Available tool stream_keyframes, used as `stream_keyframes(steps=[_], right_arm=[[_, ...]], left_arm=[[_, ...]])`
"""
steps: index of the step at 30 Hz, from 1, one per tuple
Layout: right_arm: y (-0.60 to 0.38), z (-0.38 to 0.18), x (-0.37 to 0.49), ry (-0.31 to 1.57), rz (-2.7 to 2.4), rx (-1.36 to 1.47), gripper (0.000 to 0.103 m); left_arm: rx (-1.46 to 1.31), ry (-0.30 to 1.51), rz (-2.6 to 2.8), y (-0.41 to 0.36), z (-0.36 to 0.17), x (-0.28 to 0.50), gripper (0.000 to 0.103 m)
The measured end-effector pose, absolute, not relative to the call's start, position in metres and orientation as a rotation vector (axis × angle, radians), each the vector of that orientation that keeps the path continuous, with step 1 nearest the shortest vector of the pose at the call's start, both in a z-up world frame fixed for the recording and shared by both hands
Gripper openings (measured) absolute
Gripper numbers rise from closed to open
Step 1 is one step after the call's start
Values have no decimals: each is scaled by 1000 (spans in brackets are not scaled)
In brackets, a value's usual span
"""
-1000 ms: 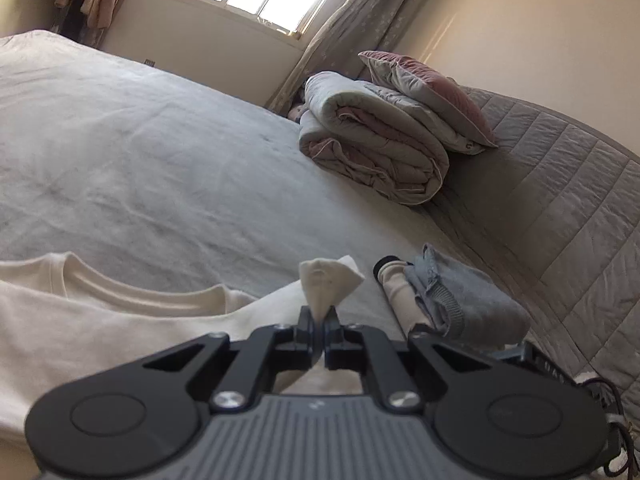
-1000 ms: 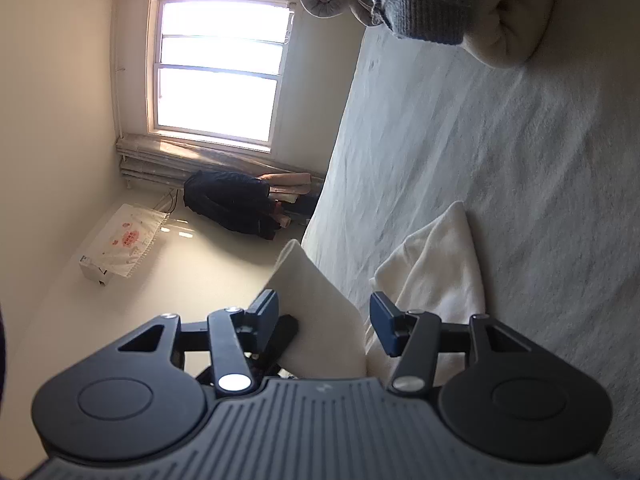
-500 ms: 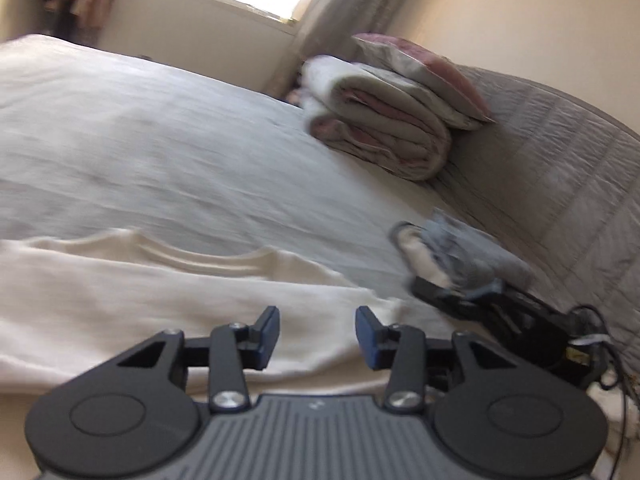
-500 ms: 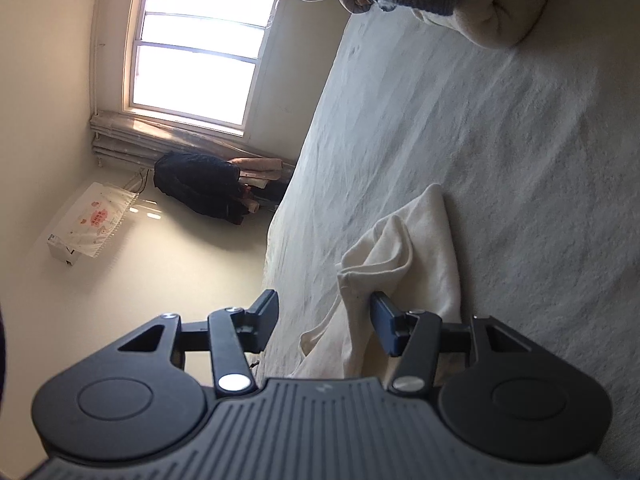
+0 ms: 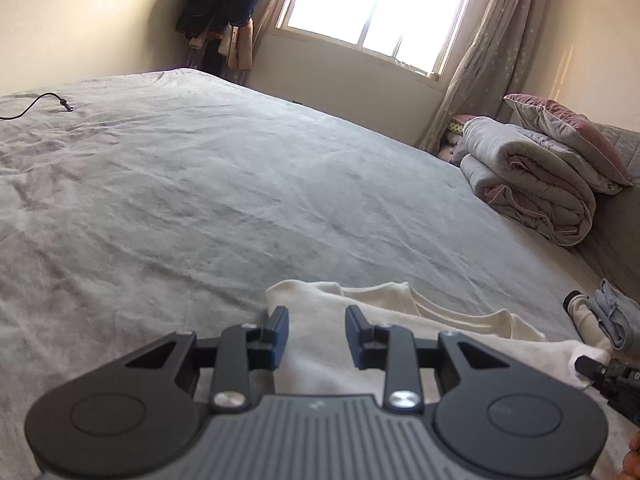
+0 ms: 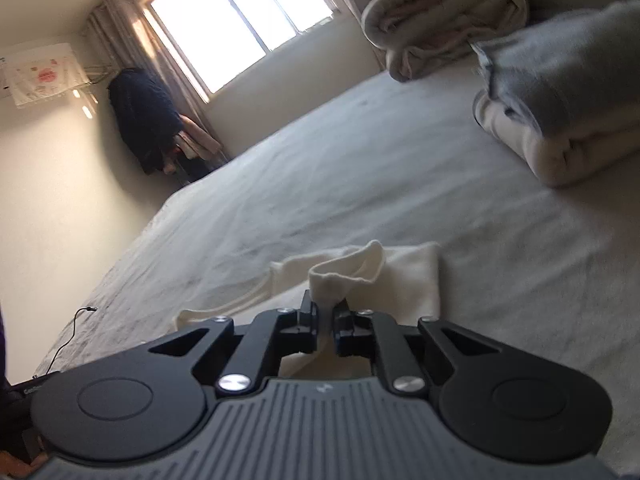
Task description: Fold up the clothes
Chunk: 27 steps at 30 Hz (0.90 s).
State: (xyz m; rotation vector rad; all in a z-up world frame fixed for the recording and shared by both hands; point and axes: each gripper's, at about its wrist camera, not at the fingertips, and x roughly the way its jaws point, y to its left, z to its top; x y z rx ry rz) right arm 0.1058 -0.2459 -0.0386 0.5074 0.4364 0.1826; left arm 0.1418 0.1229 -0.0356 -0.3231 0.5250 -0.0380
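Note:
A cream shirt (image 5: 460, 332) lies flat on the grey bed (image 5: 200, 200), neckline toward the window. My left gripper (image 5: 316, 316) hovers over the shirt's left corner. Its jaws are apart and closing, with cloth lying under the gap and the pads (image 5: 280, 320) touching nothing. In the right wrist view my right gripper (image 6: 326, 308) is shut on a raised pinch of the cream shirt (image 6: 408, 280). Its tip (image 5: 592, 364) also shows at the right edge of the left wrist view, at the shirt's right corner.
A folded grey and cream pile (image 5: 612, 320) sits just right of the shirt. A rolled duvet (image 5: 528, 188) and a pillow (image 5: 568, 132) rest by the headboard. A black cable (image 5: 40, 104) lies far left. Dark clothes (image 5: 224, 12) hang by the window.
My left gripper let go of its pinch of shirt, opened and swung left to the shirt's other corner. My right gripper rolled upright and shut on a fold of the shirt.

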Motion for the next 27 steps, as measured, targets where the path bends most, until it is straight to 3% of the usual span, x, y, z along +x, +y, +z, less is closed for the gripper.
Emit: stream_keyframes(steps=[8, 15, 19, 23, 27], right_arm=[[-250, -23, 103, 387, 133, 390, 9], [-251, -54, 129, 638, 72, 293, 8], [-245, -48, 124, 666, 68, 214, 8], [-247, -44, 119, 694, 71, 207, 22], [-253, -32, 106, 600, 35, 221, 29]], left_arm=[[-289, 506, -108, 116, -41, 139, 31], [-206, 574, -110, 108, -56, 142, 31], [-219, 547, -111, 110, -49, 140, 31], [-221, 517, -119, 110, -40, 140, 30], [-197, 506, -132, 108, -34, 148, 20]])
